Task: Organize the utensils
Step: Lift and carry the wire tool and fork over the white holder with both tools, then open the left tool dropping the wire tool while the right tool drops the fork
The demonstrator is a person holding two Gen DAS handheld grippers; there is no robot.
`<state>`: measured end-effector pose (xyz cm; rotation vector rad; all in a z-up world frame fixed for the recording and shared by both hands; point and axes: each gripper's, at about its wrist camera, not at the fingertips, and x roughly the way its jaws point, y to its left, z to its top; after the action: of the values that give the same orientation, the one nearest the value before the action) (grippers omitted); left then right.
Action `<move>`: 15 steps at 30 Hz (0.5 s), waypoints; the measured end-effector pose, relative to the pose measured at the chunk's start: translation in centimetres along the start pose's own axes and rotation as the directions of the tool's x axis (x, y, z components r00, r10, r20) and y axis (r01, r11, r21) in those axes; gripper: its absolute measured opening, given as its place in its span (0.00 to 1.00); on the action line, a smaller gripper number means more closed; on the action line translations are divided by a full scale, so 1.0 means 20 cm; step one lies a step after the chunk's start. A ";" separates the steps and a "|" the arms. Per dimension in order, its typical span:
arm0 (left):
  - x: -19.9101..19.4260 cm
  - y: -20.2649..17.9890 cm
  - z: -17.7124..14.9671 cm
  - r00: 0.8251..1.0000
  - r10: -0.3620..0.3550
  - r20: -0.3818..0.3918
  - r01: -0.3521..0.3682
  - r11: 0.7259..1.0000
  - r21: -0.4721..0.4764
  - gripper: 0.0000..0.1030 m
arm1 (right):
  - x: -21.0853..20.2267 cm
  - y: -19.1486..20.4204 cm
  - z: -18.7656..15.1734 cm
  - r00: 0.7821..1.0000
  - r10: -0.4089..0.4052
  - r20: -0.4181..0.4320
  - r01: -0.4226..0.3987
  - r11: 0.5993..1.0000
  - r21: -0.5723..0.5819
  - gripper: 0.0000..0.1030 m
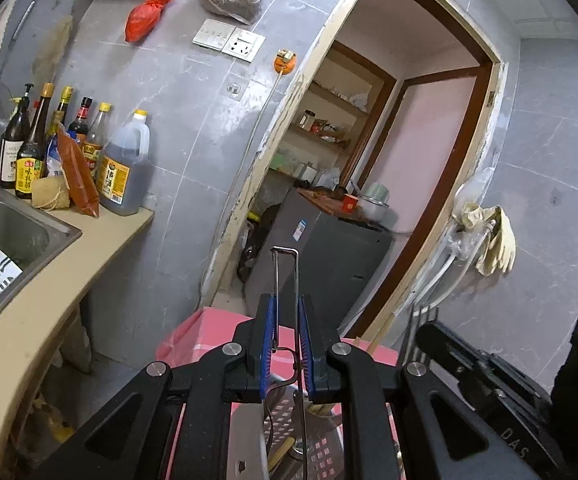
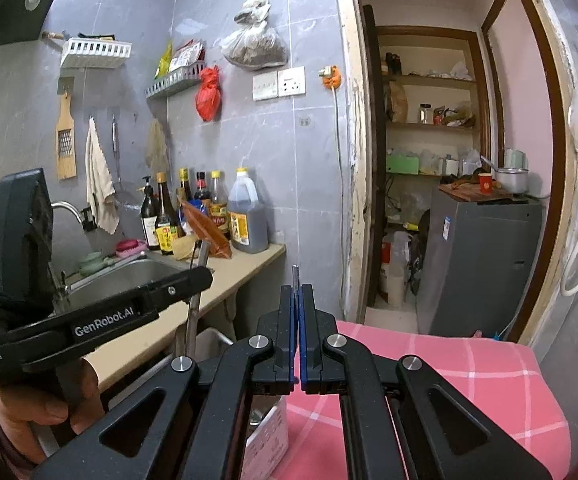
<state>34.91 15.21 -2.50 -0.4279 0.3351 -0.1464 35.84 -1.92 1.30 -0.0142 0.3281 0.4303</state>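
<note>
The left gripper [image 1: 287, 344] is nearly closed on a thin wire utensil [image 1: 285, 280], its pads pinching the two wire legs so the squared loop stands up beyond the fingertips. The right gripper [image 2: 297, 336] is clamped on a fork [image 2: 295, 276], seen edge-on, a sliver above the pads. Both hang over a perforated white holder [image 1: 309, 452] on the pink cloth [image 2: 449, 380], likely for dropping in.
</note>
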 end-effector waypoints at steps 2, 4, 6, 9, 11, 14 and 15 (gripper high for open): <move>-0.01 0.01 -0.02 1.000 -0.002 0.003 0.002 1.000 -0.003 0.12 | 0.01 0.00 -0.01 1.000 0.002 -0.010 -0.002 1.000 -0.001 0.02; -0.02 0.01 -0.04 1.000 -0.009 0.005 0.009 1.000 0.001 0.12 | 0.01 0.00 -0.02 1.000 0.005 -0.016 -0.005 1.000 0.000 0.02; -0.03 0.00 -0.06 1.000 -0.015 0.008 0.015 1.000 0.013 0.12 | 0.01 0.00 -0.03 1.000 0.009 -0.024 -0.009 1.000 0.003 0.02; -0.04 -0.01 -0.08 1.000 -0.023 0.001 0.023 0.999 0.032 0.12 | 0.02 0.00 -0.04 0.999 0.015 -0.034 -0.015 1.000 0.008 0.02; -0.04 -0.02 -0.09 1.000 -0.023 -0.005 0.024 0.999 0.040 0.12 | 0.02 0.00 -0.05 0.999 0.020 -0.039 -0.020 1.000 0.011 0.02; -0.05 -0.01 -0.09 0.999 -0.028 -0.019 0.029 0.999 0.036 0.12 | 0.03 -0.01 -0.07 0.998 0.035 -0.057 -0.033 0.999 0.030 0.03; -0.06 0.00 -0.09 0.999 -0.037 -0.024 0.038 0.999 0.020 0.12 | 0.03 -0.02 -0.07 0.997 0.042 -0.061 -0.040 0.998 0.041 0.03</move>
<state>33.15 14.76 -3.68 -0.4124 0.3482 -0.1916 36.07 -2.12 -0.23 0.0180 0.3982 0.4643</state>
